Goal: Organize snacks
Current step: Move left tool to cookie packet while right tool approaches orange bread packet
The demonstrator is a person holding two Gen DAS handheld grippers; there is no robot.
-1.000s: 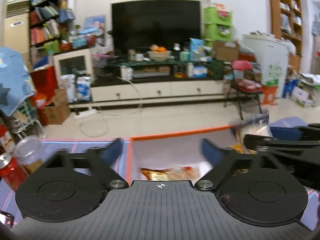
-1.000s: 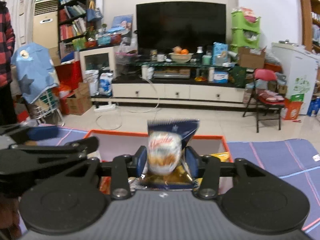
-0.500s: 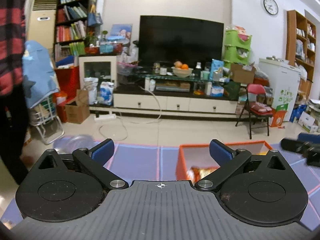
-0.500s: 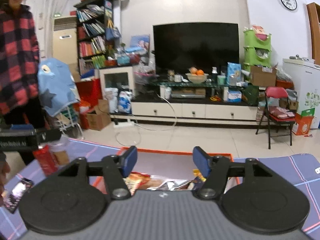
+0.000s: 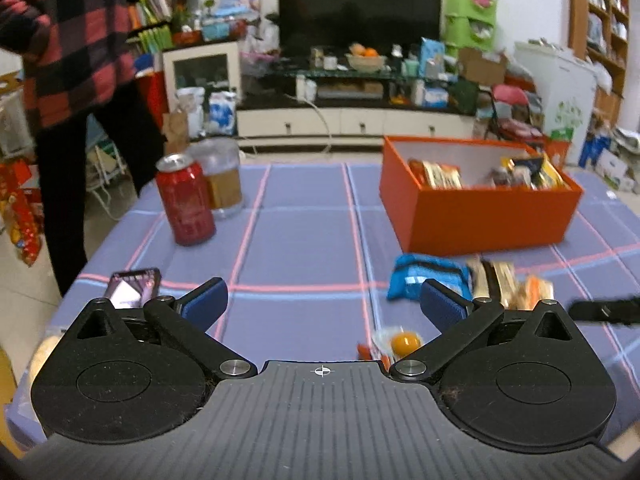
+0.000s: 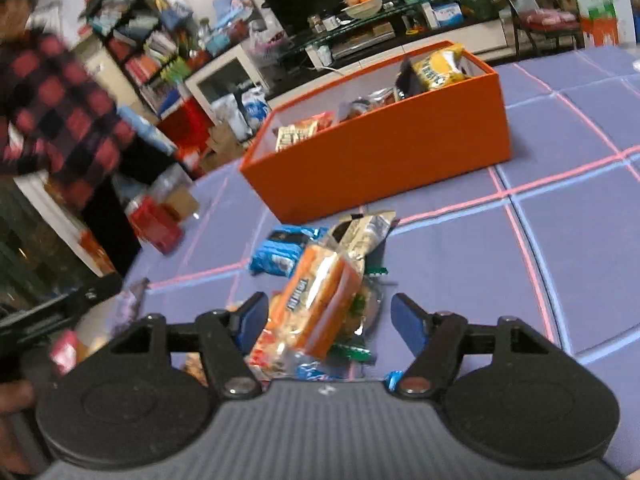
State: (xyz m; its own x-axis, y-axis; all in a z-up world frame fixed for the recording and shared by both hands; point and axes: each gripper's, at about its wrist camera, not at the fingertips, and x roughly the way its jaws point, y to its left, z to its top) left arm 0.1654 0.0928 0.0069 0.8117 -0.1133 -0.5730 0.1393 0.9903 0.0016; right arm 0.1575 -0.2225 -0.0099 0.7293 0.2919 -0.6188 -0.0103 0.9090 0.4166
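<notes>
Near the orange box (image 6: 384,160), both grippers' jaws gape wide, the right gripper (image 6: 326,316) around an orange packet (image 6: 320,304).

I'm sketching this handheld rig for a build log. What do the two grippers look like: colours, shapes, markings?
Both look alike. The left gripper and right gripper each have a matte black ribbed body, two round black discs, silver pivot screws, angular black linkage arms and blue-padded fingertips. A small white crosshair mark sits at the body's front centre. No cables or sleeves show.
</notes>
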